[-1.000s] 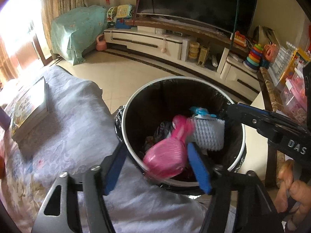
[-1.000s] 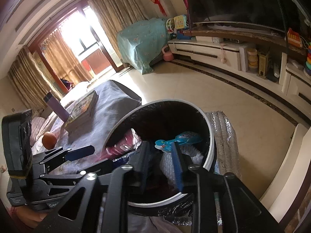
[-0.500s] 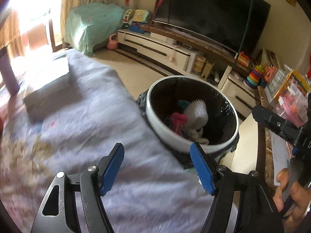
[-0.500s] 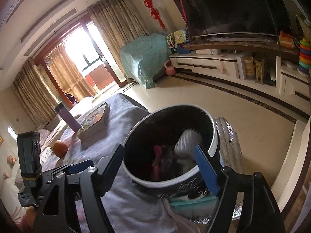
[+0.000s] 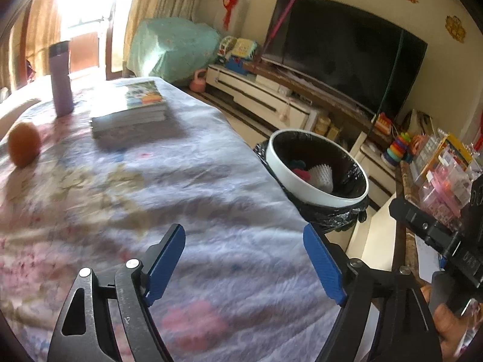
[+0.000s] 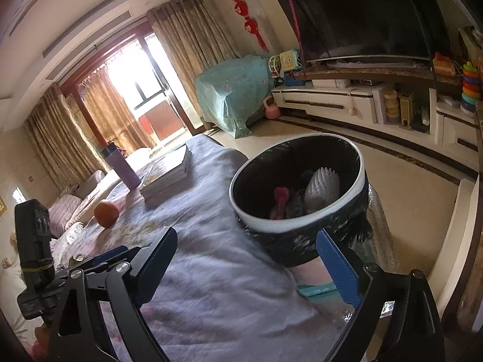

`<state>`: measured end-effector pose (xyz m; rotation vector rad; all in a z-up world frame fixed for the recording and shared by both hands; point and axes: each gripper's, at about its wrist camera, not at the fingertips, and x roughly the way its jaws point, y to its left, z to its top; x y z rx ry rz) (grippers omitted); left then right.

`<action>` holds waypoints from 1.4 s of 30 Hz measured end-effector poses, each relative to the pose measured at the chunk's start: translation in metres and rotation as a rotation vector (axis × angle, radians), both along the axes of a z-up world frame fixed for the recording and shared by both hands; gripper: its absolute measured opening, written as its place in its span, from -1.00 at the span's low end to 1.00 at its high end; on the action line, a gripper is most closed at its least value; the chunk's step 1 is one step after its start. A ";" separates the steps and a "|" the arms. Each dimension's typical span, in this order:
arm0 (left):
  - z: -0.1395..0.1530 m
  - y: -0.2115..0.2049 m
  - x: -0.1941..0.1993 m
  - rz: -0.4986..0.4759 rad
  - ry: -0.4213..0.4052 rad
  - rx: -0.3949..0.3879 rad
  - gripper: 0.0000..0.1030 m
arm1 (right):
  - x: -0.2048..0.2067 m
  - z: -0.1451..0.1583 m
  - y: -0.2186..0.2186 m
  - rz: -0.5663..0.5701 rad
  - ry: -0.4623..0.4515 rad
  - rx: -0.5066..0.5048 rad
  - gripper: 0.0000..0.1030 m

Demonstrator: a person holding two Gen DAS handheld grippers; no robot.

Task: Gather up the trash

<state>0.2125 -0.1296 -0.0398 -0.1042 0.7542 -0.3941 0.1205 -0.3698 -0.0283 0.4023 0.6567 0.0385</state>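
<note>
Since both pulled back from bin [image 5: 317, 193] | left hand-held gripper [image 5: 250, 262] opening, empty | right hand-held gripper [image 6: 250, 265] opening, empty

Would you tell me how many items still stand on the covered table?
3: purple flask at the far end, stack of books beside it, orange nearer. Others may lie outside view.

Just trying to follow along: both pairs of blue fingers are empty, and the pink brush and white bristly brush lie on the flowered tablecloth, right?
Not quite: the pink brush and white bristly brush lie inside the black-lined white-rimmed bin, as the right wrist view shows. Both pairs of fingers are empty.
</note>
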 end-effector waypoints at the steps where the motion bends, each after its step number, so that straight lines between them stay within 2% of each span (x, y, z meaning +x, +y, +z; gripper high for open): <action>1: 0.001 0.006 -0.006 0.006 -0.013 -0.006 0.60 | -0.004 0.000 0.004 -0.005 -0.005 -0.006 0.88; 8: 0.013 0.026 -0.046 0.033 -0.139 -0.007 0.70 | -0.026 0.014 0.026 -0.043 -0.071 -0.108 0.94; 13: 0.026 0.034 -0.076 0.072 -0.273 -0.001 0.99 | -0.043 0.039 0.039 -0.078 -0.175 -0.220 1.00; 16: 0.028 0.038 -0.093 0.121 -0.354 0.022 0.99 | -0.051 0.045 0.046 -0.117 -0.238 -0.292 1.00; 19: 0.021 0.036 -0.103 0.135 -0.363 0.036 0.99 | -0.052 0.039 0.049 -0.138 -0.257 -0.325 1.00; 27: 0.012 0.024 -0.114 0.155 -0.395 0.111 0.99 | -0.048 0.012 0.047 -0.161 -0.228 -0.323 1.00; 35: 0.011 0.021 -0.108 0.152 -0.396 0.124 0.99 | -0.055 0.019 0.046 -0.181 -0.258 -0.359 1.00; 42: 0.011 0.025 -0.106 0.150 -0.399 0.118 0.99 | -0.054 0.017 0.042 -0.182 -0.252 -0.342 1.00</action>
